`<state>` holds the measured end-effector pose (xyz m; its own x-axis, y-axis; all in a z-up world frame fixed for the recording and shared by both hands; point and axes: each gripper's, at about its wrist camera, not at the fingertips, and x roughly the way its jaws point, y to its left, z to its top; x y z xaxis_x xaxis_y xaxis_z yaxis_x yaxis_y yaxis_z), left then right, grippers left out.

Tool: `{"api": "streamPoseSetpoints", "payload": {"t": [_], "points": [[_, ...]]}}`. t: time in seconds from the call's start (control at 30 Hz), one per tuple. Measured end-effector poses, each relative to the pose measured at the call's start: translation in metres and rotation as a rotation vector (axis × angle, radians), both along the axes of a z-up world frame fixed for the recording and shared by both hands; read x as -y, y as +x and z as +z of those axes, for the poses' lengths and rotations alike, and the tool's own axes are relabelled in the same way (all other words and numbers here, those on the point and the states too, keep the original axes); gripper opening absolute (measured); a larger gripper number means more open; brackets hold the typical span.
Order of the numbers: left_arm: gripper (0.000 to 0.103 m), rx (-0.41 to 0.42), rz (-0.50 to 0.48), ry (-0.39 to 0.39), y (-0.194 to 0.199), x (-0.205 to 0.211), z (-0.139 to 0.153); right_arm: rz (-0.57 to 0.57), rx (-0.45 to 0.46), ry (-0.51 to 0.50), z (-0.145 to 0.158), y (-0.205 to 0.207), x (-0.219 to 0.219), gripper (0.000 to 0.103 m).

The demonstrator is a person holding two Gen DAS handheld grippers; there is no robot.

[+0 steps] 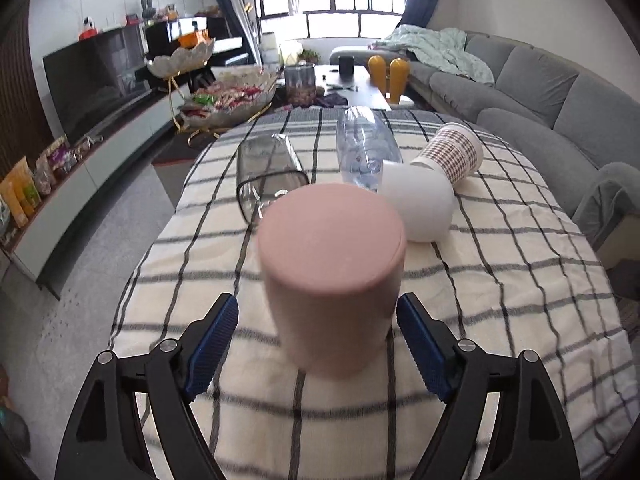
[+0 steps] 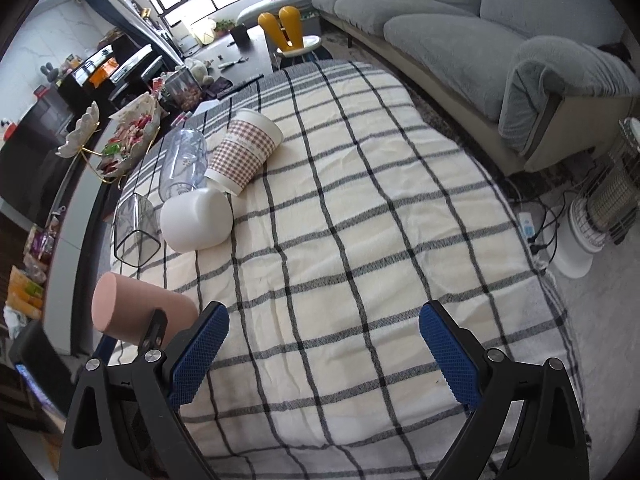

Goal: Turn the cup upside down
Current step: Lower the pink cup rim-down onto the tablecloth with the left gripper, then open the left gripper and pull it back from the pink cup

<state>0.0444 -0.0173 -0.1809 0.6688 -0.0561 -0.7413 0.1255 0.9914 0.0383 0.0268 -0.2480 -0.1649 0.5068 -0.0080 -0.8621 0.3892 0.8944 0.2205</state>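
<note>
A pink cup [image 1: 332, 276] stands upside down on the checked tablecloth [image 1: 500, 300], its flat base up. My left gripper [image 1: 318, 344] is open, its blue pads on either side of the cup's lower part with a gap on the left. In the right wrist view the pink cup [image 2: 136, 308] shows at the left with the left gripper behind it. My right gripper [image 2: 324, 356] is open and empty over bare cloth [image 2: 360, 240].
Lying on their sides beyond the pink cup are a white cup [image 1: 420, 204], a checked paper cup [image 1: 452, 152], a clear bottle [image 1: 366, 148] and a clear glass [image 1: 268, 168]. A grey sofa [image 1: 540, 92] is at the right, a snack stand [image 1: 224, 96] at the far left.
</note>
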Motion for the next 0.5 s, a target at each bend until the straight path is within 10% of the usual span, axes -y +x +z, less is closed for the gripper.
{"api": "streamPoseSetpoints", "payload": {"t": [0.5], "points": [[0.082,-0.023,0.028,-0.053,-0.034,-0.023,0.076,0.062,0.226,-0.256,0.058,-0.019,-0.033,0.097]]}}
